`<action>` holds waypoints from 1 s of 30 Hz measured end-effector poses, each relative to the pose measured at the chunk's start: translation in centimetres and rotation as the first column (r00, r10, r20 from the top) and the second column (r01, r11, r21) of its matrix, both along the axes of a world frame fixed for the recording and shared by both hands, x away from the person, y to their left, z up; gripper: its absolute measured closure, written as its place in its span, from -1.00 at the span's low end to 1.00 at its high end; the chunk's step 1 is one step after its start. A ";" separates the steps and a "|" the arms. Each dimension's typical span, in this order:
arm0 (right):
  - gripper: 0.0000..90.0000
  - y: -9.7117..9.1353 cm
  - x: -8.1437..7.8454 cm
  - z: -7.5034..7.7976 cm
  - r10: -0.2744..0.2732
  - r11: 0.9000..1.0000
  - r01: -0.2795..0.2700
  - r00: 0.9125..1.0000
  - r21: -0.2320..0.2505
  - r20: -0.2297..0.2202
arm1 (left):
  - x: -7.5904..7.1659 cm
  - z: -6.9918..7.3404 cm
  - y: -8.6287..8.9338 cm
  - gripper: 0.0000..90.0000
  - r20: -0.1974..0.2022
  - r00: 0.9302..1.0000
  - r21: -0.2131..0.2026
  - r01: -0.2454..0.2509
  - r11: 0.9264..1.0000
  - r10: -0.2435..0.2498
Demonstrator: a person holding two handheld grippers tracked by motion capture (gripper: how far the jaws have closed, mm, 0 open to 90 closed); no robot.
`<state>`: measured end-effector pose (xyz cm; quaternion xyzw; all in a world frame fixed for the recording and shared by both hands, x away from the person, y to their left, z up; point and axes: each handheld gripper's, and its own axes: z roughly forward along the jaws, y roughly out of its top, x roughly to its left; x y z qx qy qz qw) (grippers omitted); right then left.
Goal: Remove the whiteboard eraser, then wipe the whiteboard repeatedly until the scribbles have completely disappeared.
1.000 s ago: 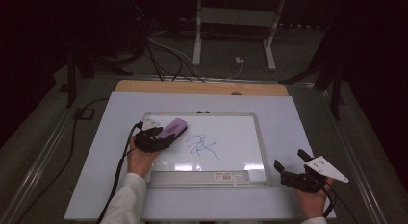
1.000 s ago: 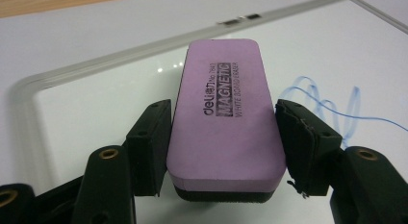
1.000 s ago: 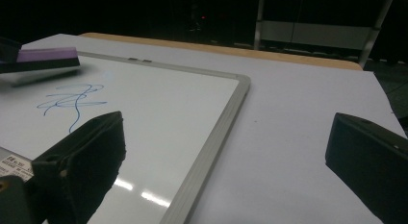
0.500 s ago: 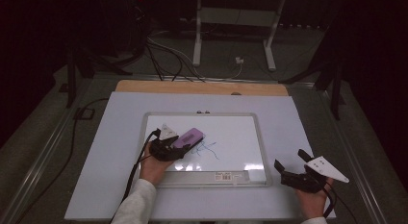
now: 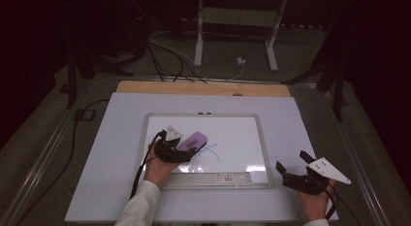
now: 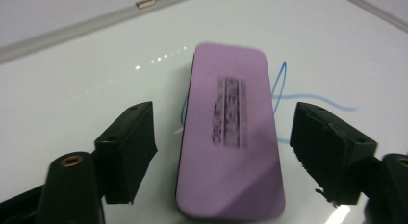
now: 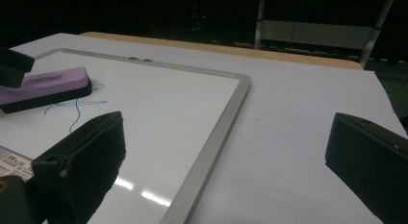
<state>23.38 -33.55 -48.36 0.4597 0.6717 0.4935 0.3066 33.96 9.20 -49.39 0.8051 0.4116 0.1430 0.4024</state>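
On the whiteboard at frame centre, the left gripper had just been opening around the purple eraser, jaws apart, so blue scribbles might remain unwiped.

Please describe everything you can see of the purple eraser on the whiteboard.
The purple eraser is a flat oblong block with rounded corners. Its top is plain purple with a blurred dark printed label; beneath is a black layer, perhaps felt. It lies flat on the whiteboard, partly over thin blue pen lines. The left gripper has just been opening its jaws; they stand on either side of the eraser, with gaps, not pressing it.
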 end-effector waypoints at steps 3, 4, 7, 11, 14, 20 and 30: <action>-0.98 0.0 0.0 0.0 0.000 1.000 0.000 1.000 0.000 0.000 | 0.5 0.1 -0.5 -0.46 -0.002 1.000 0.009 -0.003 1.000 0.003; -0.98 -0.1 0.0 0.0 0.000 1.000 0.000 1.000 0.000 0.000 | 0.6 0.1 -0.7 -0.46 -0.003 1.000 0.014 -0.004 1.000 0.004; -0.98 -0.1 0.0 0.0 0.000 1.000 0.000 1.000 0.001 0.000 | 0.8 0.0 -1.2 -0.44 -0.007 1.000 0.023 0.001 1.000 0.000; -0.98 -0.1 0.0 0.0 0.001 1.000 -0.001 1.000 0.002 -0.001 | 1.1 -0.3 -1.6 -0.42 -0.018 1.000 0.048 0.007 0.999 -0.006; -0.98 0.0 0.0 0.0 0.001 1.000 -0.001 1.000 0.003 0.001 | 1.2 -0.5 -1.8 -0.39 -0.024 1.000 0.059 0.004 0.998 -0.003; -0.98 -0.1 0.1 0.0 0.001 1.000 -0.001 1.000 0.002 -0.001 | 1.3 -0.9 -2.0 -0.34 -0.035 0.999 0.075 0.011 0.997 -0.008; -0.98 0.0 0.1 -0.1 0.003 1.000 -0.003 1.000 -0.001 -0.003 | 1.3 -1.2 -2.4 -0.09 -0.041 0.999 0.102 0.027 0.994 -0.023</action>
